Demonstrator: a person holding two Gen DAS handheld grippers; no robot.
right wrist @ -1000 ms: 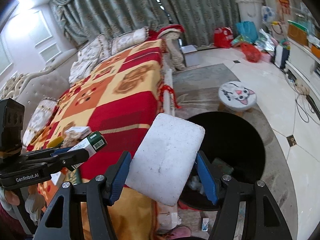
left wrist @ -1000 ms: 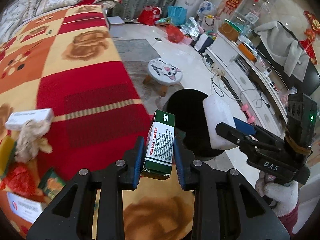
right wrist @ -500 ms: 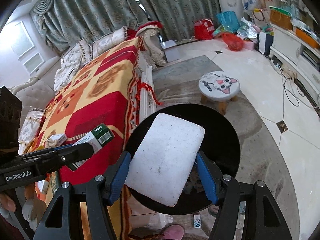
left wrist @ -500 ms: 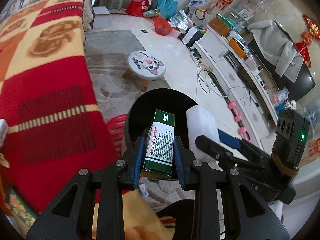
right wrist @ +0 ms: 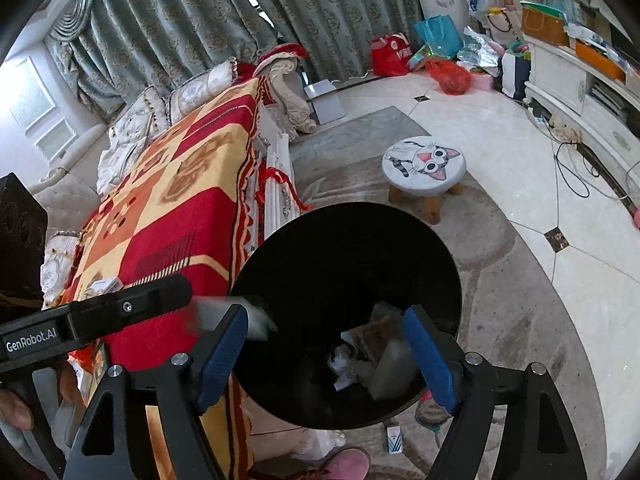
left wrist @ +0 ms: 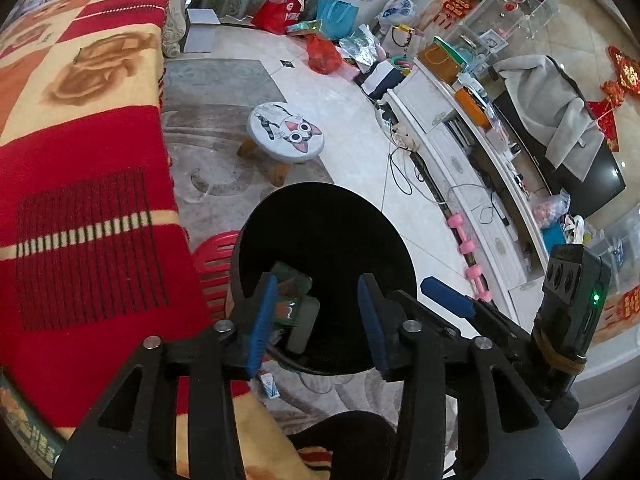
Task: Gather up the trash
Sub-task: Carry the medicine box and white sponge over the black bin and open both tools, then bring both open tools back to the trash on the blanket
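Far left: a bed under a red, orange and cream checked blanket (right wrist: 172, 200), cushions at its head against grey-green patterned curtains (right wrist: 248, 12). A small white box (right wrist: 105, 285) lies on the blanket near its foot end.

Left gripper (left wrist: 318, 322): jaws spread wide, nothing between the blue pads, poised over the near rim of the bin. In the right wrist view its arm crosses from the left edge, and a blurred pale carton (right wrist: 236, 316) shows just off its tip, at the bin's left rim — whether it touches anything cannot be told.

Centre: a round black trash bin (right wrist: 448, 268) stands on a grey patterned rug (right wrist: 500, 280), close against the bed's side. Inside lie a green box (left wrist: 294, 292), crumpled paper and wrappers (right wrist: 360, 344), and a white slab (right wrist: 390, 364) toward the bottom right.

Right gripper (right wrist: 328, 354): jaws fully apart and empty, directly above the bin's opening.

Beyond the bin, a white stool with a cat face (right wrist: 424, 164) stands on the rug. A small blue-and-white carton (right wrist: 394, 438) lies on the rug beside the bin's near side.

Right: pale tiled floor, bags piled by the curtains — a red bag (right wrist: 390, 56) among them — and a long white cabinet (left wrist: 460, 160) along the wall with cables trailing before it.
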